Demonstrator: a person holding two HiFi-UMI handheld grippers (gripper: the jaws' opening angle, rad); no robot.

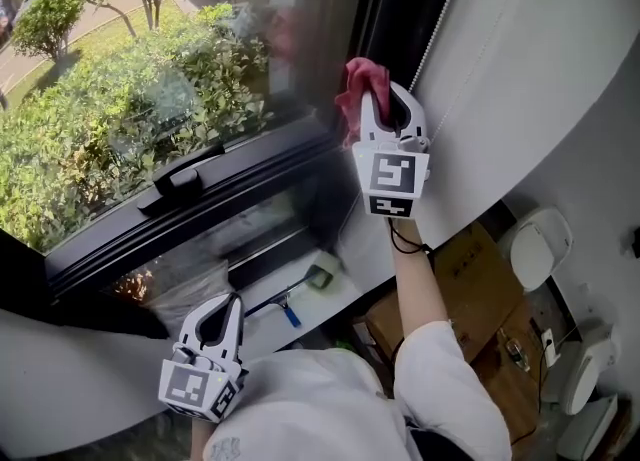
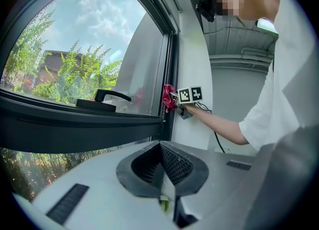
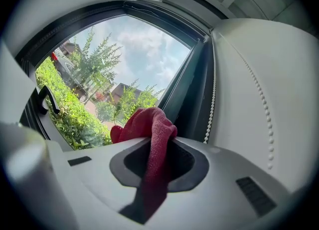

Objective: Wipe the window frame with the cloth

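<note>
A red cloth (image 1: 352, 89) is bunched against the dark upright window frame (image 1: 385, 9) at the pane's right edge. My right gripper (image 1: 385, 109) is raised and shut on it, and the cloth (image 3: 149, 129) spills out over its jaws towards the frame (image 3: 192, 89). My left gripper (image 1: 228, 304) hangs low at the left below the sill, shut with nothing in it. In the left gripper view the cloth (image 2: 168, 98) and the right gripper (image 2: 175, 100) press on the frame (image 2: 172, 69) just above the lower rail.
A black window handle (image 1: 180, 177) sits on the lower rail. A bead chain (image 1: 440, 19) and a white blind (image 1: 540, 59) hang right of the frame. Below are a blue-handled brush (image 1: 300, 294), a cardboard box (image 1: 470, 269) and white appliances (image 1: 535, 244).
</note>
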